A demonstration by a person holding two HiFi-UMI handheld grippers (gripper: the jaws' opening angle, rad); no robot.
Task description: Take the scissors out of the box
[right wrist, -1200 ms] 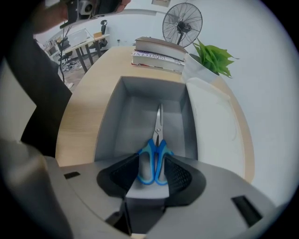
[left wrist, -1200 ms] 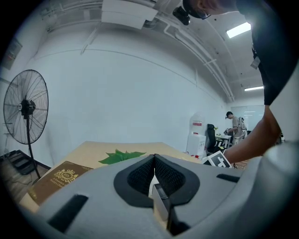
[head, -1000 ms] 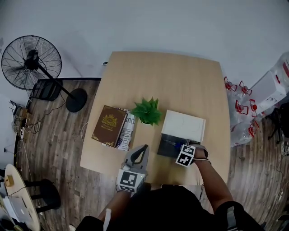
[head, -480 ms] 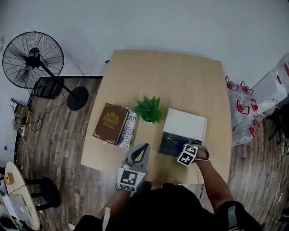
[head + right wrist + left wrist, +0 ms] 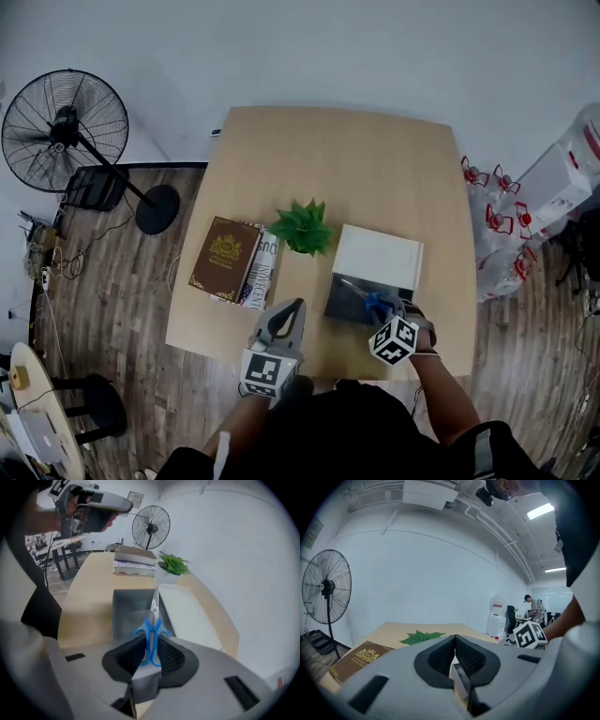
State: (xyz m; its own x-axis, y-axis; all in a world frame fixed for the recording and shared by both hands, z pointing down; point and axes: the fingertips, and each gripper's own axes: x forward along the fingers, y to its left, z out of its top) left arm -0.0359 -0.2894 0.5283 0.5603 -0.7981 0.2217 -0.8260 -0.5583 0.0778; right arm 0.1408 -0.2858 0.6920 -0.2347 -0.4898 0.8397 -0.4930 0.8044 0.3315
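So it's a light wood table (image 5: 375,159) with rounded corners. Near the front edge, left to right: a brown book (image 5: 225,259) with a gold emblem stacked on another book (image 5: 262,274), a little green plant (image 5: 302,228) right beside that stack, then an open dark grey box (image 5: 345,298) with its white lid (image 5: 379,257) lying flat against the far side.

We look down on a light wooden table (image 5: 375,159) with rounded corners, set close to a plain white wall (image 5: 328,47). The floor (image 5: 112,309) is grey-brown wood planking. Left of the table stands a black pedestal fan (image 5: 64,131) on a round base, with loose cables (image 5: 47,253) on the floor nearby. A pale round side table (image 5: 37,427) sits at lower left. In the left gripper view, strip lights (image 5: 540,511) glow on a white ceiling, and a water dispenser (image 5: 497,616) stands far off.
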